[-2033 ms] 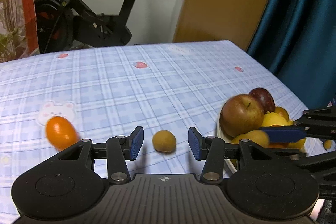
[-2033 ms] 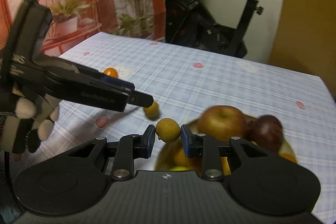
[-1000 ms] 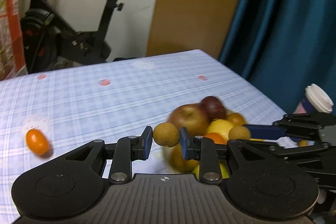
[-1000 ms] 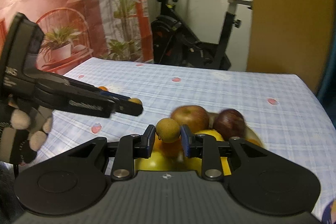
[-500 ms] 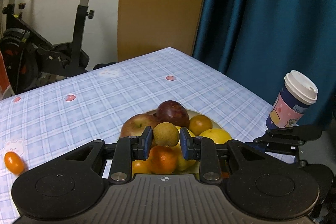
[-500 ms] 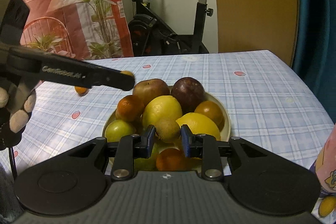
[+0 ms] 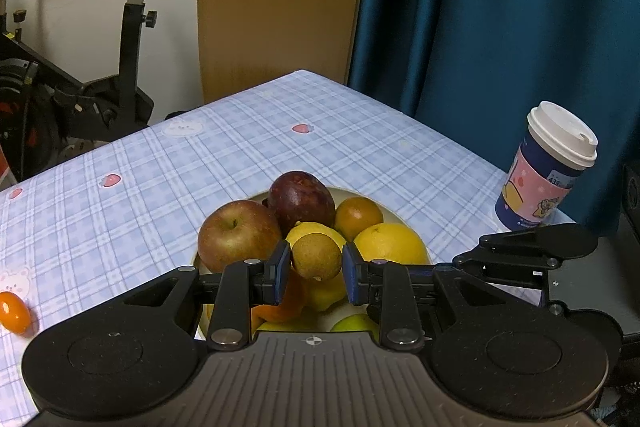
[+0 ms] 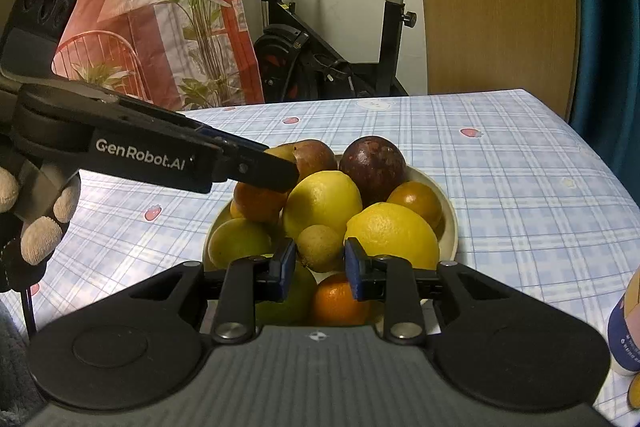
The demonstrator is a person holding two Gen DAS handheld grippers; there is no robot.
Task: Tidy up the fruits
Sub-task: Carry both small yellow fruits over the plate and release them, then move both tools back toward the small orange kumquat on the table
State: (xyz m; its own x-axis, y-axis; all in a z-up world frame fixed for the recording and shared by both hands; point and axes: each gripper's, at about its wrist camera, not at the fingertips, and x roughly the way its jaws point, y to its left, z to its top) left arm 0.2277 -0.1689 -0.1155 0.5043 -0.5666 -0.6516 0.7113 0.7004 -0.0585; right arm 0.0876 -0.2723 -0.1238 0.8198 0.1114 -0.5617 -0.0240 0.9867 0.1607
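Note:
My left gripper [image 7: 313, 263] is shut on a small brown round fruit [image 7: 316, 255] and holds it just above the cream bowl [image 7: 362, 193], which is piled with an apple [image 7: 237, 238], a dark plum [image 7: 301, 202], lemons and oranges. In the right wrist view my right gripper [image 8: 319, 262] stands slightly open around another small brown fruit [image 8: 319, 247] that rests on the pile among the lemons [image 8: 322, 199]; its pads do not press it. The left gripper's fingers [image 8: 256, 169] reach over the bowl [image 8: 450, 227] from the left.
A small orange kumquat [image 7: 15, 311] lies on the checked tablecloth at the far left. A lidded paper cup [image 7: 548, 171] stands right of the bowl near the table edge. An exercise bike [image 8: 320, 59] and a blue curtain [image 7: 500, 7] stand behind the table.
My left gripper took the small brown fruit off the cloth and carried it right, over the bowl. My right gripper lowered its fruit onto the pile and eased its jaws apart.

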